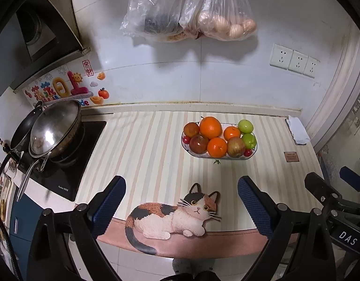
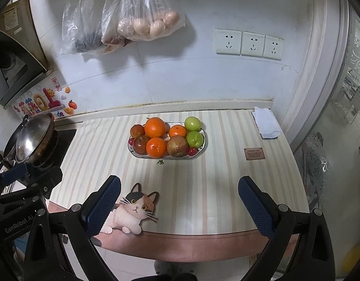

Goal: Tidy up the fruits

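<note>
All the fruit already sat in the oval dish (image 1: 254,151) mid-tabletop: oranges (image 1: 210,127), apples (image 1: 198,144), green fruit (image 1: 245,126), small red ones. Both left tongs (image 1: 181,202) and right tongs (image 2: 179,202) hung released and empty near the front edge; that fits either sorting ahead or gathering done. Any reach should clear the rim. The striped mat (image 1: 156,145) lay beside a stove with a wok (image 1: 54,132); bags hung overhead.

The fruit plate (image 2: 201,151) lies on the striped mat (image 2: 215,187), ahead of the right gripper (image 2: 179,202) and left of its centre. The folded cloth (image 2: 266,123) lies farther right, the wok (image 2: 34,138) far left on the stove (image 1: 63,178).
</note>
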The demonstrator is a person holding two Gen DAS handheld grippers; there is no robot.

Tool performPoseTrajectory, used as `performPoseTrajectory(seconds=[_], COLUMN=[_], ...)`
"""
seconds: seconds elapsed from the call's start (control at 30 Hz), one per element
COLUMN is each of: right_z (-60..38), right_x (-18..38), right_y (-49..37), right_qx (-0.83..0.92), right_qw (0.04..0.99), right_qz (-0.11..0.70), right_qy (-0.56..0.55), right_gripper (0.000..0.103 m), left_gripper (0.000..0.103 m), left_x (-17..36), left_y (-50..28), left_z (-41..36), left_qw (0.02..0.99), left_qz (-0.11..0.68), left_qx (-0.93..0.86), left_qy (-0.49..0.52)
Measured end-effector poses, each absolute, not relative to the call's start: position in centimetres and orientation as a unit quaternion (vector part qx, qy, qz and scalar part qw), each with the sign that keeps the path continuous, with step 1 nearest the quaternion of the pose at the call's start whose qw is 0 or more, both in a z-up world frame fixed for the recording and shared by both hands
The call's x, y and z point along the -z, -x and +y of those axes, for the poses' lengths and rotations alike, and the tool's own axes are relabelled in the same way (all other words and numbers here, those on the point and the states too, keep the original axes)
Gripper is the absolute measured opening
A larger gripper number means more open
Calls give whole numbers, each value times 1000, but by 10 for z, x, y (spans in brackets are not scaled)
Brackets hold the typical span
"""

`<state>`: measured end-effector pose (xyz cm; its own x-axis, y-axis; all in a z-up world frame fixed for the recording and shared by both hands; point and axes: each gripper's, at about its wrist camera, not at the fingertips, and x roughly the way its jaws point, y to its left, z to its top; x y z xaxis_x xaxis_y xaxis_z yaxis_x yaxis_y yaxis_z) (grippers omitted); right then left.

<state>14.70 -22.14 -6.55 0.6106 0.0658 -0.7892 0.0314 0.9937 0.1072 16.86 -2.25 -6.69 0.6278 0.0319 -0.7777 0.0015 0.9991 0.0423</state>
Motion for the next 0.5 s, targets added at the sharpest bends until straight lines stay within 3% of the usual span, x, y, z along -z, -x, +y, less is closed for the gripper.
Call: performPoseTrajectory(seconds=[0.5], right_z=[-213], right_x=[55], right_y=[-140], right_qx=[-15], right_qw=[902], right_qz=[429], right_qy=[-55], right_gripper=[102], left_gripper=[98], left_x=[61], left_y=[-161], left_z=[-13], left_qw=[906], left_qz=[423], left_qx=[-13], left_qy=[-24])
